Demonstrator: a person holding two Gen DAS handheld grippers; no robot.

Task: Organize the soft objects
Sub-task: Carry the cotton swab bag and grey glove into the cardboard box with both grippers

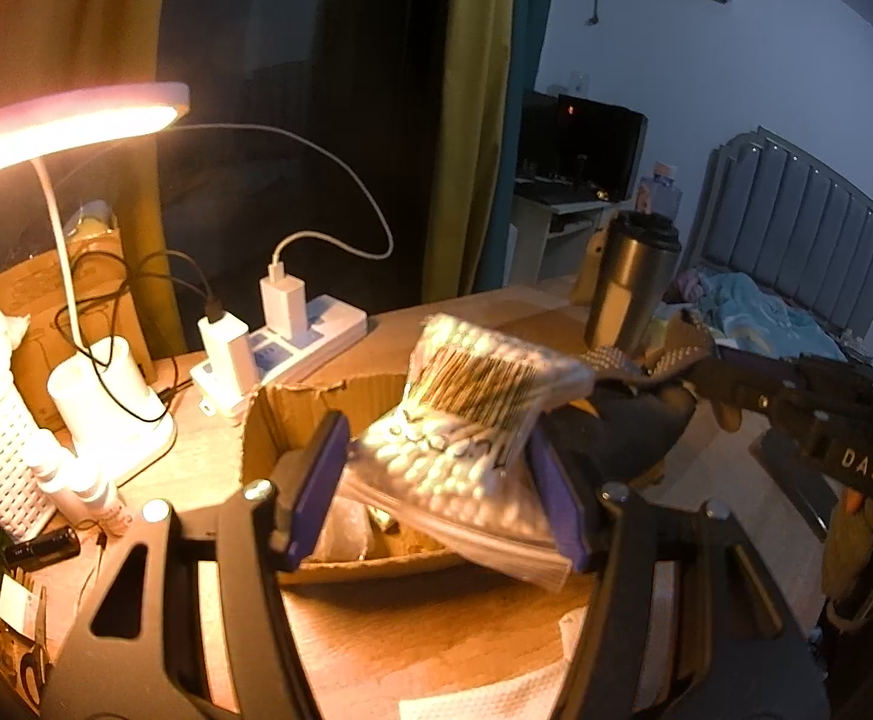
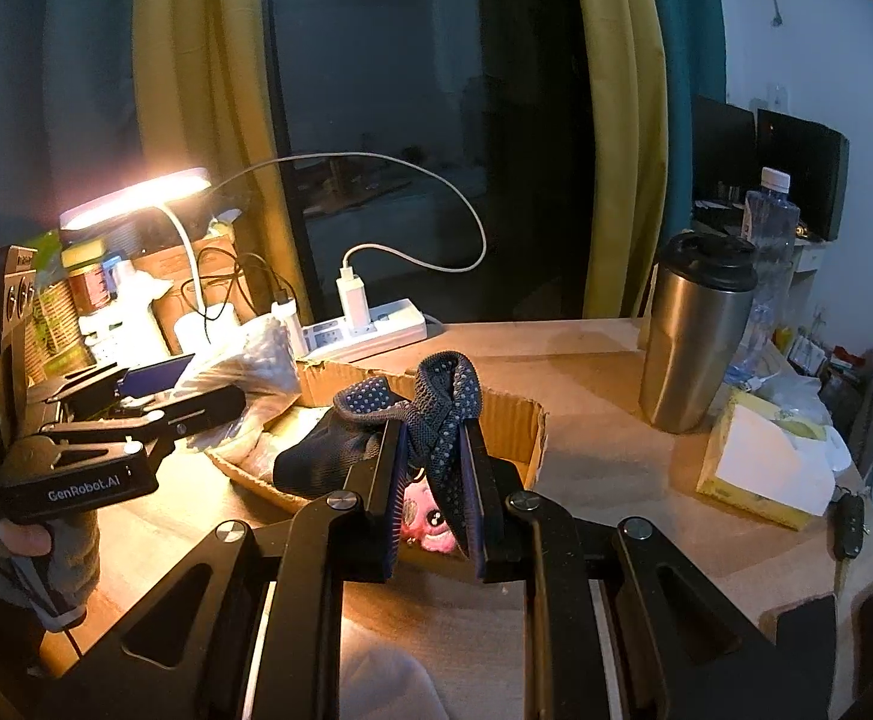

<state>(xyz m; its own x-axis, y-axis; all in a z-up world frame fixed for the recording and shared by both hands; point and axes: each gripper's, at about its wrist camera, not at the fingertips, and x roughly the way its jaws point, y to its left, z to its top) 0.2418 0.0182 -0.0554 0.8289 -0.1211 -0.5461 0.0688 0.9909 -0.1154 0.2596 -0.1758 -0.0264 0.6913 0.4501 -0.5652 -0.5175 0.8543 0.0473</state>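
The cardboard box point(image 1: 292, 420) is mostly hidden behind what both grippers carry. The left gripper point(image 1: 436, 480) is half open, clamped on a bag of cotton swabs point(image 1: 466, 420) over the box. The right gripper point(image 2: 433, 480), nearly closed, pinches a dotted dark sock point(image 2: 442, 408) above the counter point(image 2: 604, 420).

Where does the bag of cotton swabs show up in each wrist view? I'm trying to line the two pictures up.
Left wrist view: the bag of cotton swabs sits centre frame, held between the left gripper fingers above the cardboard box.
Right wrist view: the bag is at left of centre, mostly hidden behind the left gripper.
Shared landmark: the steel tumbler, standing on the table to the right in both.
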